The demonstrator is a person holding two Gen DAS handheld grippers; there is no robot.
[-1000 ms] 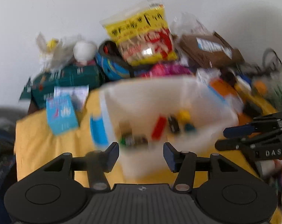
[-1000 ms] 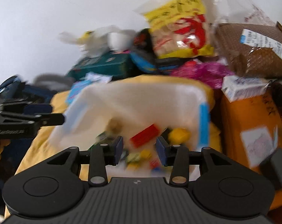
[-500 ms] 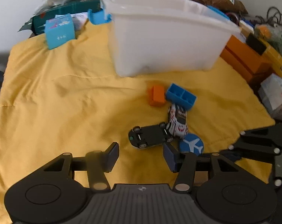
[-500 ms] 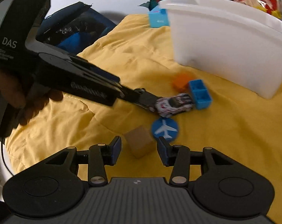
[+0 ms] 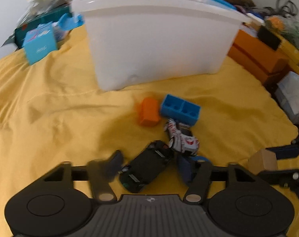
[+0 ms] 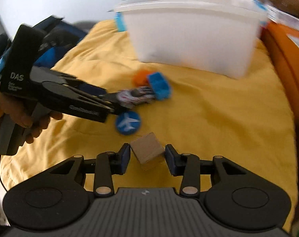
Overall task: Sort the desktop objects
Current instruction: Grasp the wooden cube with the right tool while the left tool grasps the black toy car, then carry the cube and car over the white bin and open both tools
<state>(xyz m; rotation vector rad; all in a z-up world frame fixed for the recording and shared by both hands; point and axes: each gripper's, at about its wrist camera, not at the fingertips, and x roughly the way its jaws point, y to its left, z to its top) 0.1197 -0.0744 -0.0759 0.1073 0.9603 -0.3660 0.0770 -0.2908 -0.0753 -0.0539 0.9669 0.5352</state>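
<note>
On the yellow cloth (image 5: pixel 50 118), an upturned black toy car (image 5: pixel 147 167) lies between the fingers of my left gripper (image 5: pixel 149 161). Its jaws are closing, with gaps still on both sides. A white-and-red toy car (image 5: pixel 182 139), a blue brick (image 5: pixel 180 110) and an orange block (image 5: pixel 148 111) lie just beyond. My right gripper (image 6: pixel 147 154) straddles a wooden cube (image 6: pixel 147 152). Its jaws are closing and a small gap shows at the right pad. A blue disc with a plane on it (image 6: pixel 127 122) lies ahead of the cube. The white bin (image 5: pixel 159 39) stands behind.
An orange box (image 5: pixel 256 59) flanks the bin on the right, and a light blue carton (image 5: pixel 39 43) stands at the left. Bags and packets pile up behind the bin. A dark blue bag (image 6: pixel 56 37) sits off the cloth's left edge. A hand (image 6: pixel 21 118) holds the left gripper.
Both grippers came down from over the bin to the cloth. The left now has the black car between its fingers and the right has the wooden cube; both jaws narrowed slightly.
</note>
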